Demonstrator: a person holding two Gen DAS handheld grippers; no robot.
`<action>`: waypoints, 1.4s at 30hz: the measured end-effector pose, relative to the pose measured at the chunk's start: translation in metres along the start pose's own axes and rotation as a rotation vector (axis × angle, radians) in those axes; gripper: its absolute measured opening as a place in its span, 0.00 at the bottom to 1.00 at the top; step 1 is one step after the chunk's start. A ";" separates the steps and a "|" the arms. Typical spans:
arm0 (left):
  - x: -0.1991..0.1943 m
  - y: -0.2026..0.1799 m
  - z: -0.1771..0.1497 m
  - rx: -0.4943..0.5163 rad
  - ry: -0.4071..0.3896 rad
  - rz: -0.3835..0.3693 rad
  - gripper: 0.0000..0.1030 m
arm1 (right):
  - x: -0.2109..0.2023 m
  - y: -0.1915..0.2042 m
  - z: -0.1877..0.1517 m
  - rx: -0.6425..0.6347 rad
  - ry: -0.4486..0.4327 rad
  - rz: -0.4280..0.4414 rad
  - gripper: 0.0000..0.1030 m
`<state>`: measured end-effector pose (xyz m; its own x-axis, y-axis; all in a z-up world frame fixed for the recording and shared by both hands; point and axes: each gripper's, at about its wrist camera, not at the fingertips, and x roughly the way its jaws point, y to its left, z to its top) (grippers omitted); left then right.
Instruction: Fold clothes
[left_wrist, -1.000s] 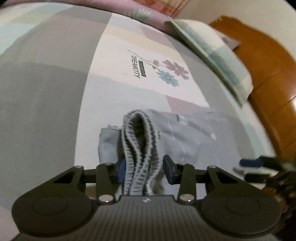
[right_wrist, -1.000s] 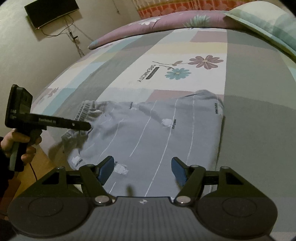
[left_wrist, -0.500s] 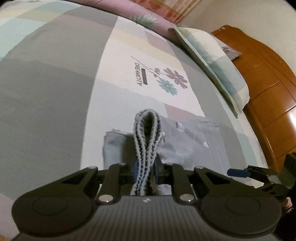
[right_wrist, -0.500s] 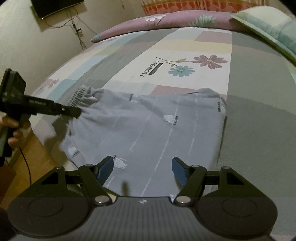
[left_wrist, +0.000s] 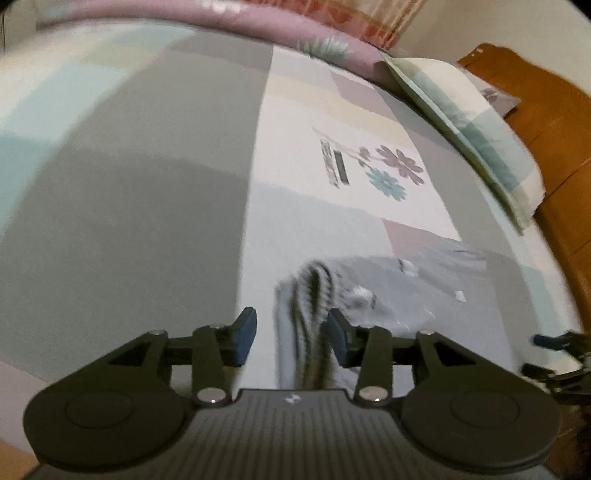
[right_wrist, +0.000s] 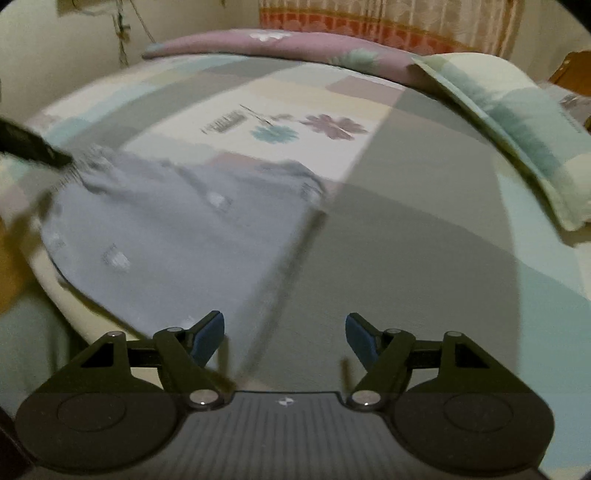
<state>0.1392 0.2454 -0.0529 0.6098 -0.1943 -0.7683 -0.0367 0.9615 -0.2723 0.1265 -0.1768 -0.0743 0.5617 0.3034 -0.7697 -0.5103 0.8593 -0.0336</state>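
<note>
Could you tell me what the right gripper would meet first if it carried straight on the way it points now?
Probably the bedspread: the right gripper has open, empty jaws, and the grey garment lies left of its line, though blur leaves depth uncertain.

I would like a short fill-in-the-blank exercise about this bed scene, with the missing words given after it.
1. The garment lying on the bed is ____ in colour.
2. The ribbed waistband stands between the jaws of the ____ gripper, which are opening.
3. The right gripper has ____ between its jaws.
4. The bedsheet shows two printed ____, one purple and one teal.

Missing words: grey; left; nothing; flowers
</note>
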 end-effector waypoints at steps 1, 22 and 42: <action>-0.006 -0.007 0.002 0.039 -0.013 0.021 0.42 | -0.002 -0.002 -0.004 -0.010 0.002 -0.011 0.75; 0.072 -0.145 -0.029 0.403 0.118 -0.017 0.57 | -0.002 0.074 -0.044 -0.621 -0.164 -0.193 0.75; 0.062 -0.129 -0.031 0.403 0.095 -0.016 0.65 | -0.025 0.052 -0.035 -0.537 -0.157 -0.132 0.79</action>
<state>0.1571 0.1033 -0.0835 0.5312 -0.2092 -0.8210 0.2971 0.9535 -0.0508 0.0632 -0.1545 -0.0791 0.7121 0.3011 -0.6342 -0.6657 0.5766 -0.4737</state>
